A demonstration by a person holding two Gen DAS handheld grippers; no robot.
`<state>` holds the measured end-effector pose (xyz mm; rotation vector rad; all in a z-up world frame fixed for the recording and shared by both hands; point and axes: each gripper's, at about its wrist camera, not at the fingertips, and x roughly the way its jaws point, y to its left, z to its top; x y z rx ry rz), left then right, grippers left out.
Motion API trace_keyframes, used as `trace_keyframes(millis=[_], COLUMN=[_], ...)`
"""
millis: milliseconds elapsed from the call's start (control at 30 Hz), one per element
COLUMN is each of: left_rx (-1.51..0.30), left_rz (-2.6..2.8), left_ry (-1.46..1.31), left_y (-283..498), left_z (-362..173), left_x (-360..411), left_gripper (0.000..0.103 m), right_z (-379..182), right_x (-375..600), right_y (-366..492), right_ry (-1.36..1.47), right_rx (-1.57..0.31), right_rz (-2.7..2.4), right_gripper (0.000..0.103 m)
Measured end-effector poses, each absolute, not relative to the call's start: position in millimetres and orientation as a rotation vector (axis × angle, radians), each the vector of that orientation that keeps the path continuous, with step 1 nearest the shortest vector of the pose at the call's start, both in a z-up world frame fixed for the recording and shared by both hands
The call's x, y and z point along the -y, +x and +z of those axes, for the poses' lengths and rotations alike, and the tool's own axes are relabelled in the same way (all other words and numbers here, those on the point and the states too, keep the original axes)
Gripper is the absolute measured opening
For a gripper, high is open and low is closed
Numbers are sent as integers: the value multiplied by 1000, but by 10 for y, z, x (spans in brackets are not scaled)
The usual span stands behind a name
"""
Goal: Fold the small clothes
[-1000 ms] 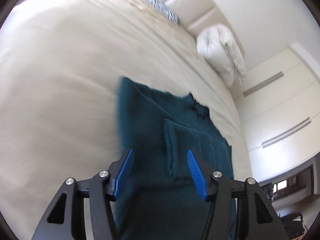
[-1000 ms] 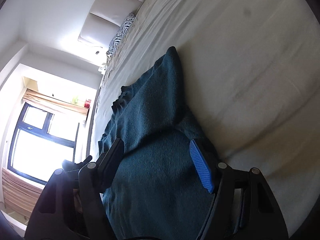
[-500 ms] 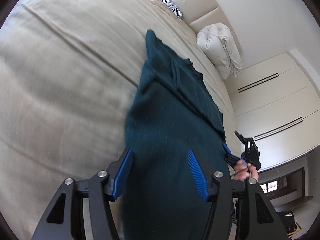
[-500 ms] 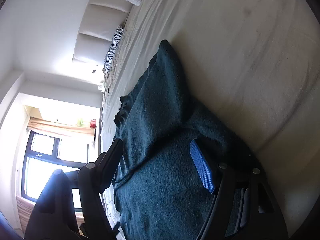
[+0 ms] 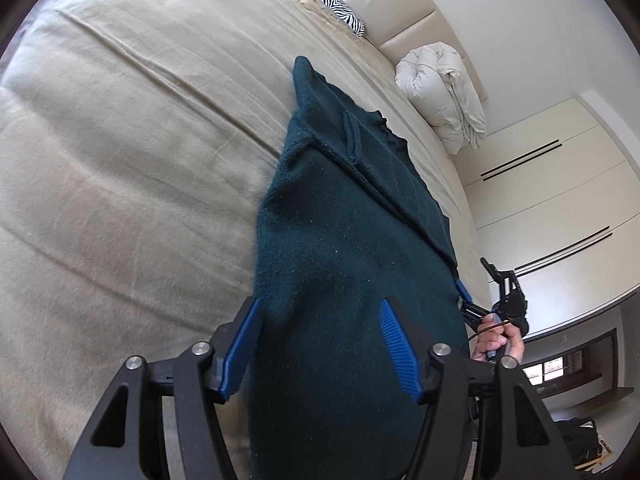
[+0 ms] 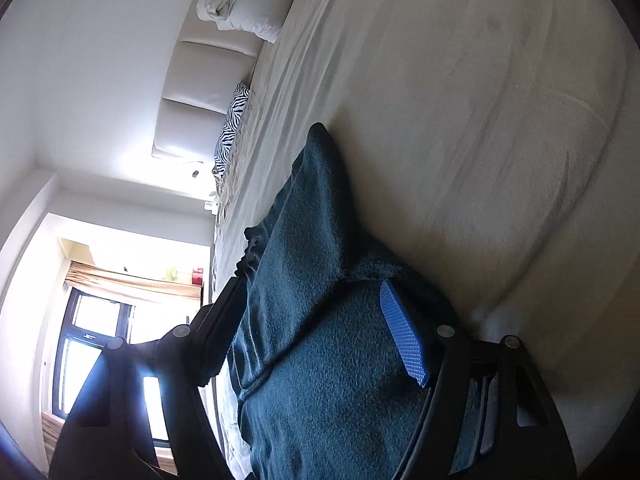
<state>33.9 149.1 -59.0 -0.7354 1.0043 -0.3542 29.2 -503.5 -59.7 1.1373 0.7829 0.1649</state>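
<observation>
A dark teal sweater (image 5: 352,240) lies stretched along the beige bed (image 5: 120,160), partly folded already, with one layer lapped over another and a narrow strip sticking up near its far end. The left gripper (image 5: 320,344) hangs over the near part of it with its jaws opening; the cloth sits between the blue pads (image 5: 394,344) but they are not pinching it, one pad standing just off the sweater's left edge. The right gripper (image 6: 316,328) is at the opposite long side, jaws standing fairly wide, with thick knit bunched up between them; from this angle I can't tell whether it has any real hold or is just resting over the fabric. A hand (image 5: 496,342) wrapped around that gripper's handle shows past the sweater's right edge. What worries me is the folded layer: with the left jaws letting go, a heavy, springy knit like this could slump or slide open, especially on soft bedding that gives under it. If the right side pulls or lifts while the left is loose, I'd expect the whole piece to skew, dragging the top layer off square. The hump under the right gripper could also get creased into the next fold if it isn't smoothed first.
</observation>
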Motion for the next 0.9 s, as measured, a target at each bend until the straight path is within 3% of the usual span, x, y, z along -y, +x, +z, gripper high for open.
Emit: trace_keyframes(millis=[133, 333, 733, 900], left_rx=[-1007, -1048, -1137, -1171], left_rz=[-311, -329, -363, -384], left_ry=[-634, -601, -495, -525], left_y=[217, -97, -534, -661], left_z=[-527, -621, -654, -741], left_x=[-1457, -1415, -1235, -1223], left_gripper=[75, 75, 70, 62], right_z=[-388, -259, -205, -140], right_x=[4961, 4782, 4817, 4969], right_y=[-4, -588, -1415, -1632], right_ry=[1080, 905, 792, 758], right_rx=[-772, -843, -893, -904], right_rz=[218, 246, 213, 194], right_gripper=[69, 69, 68, 68])
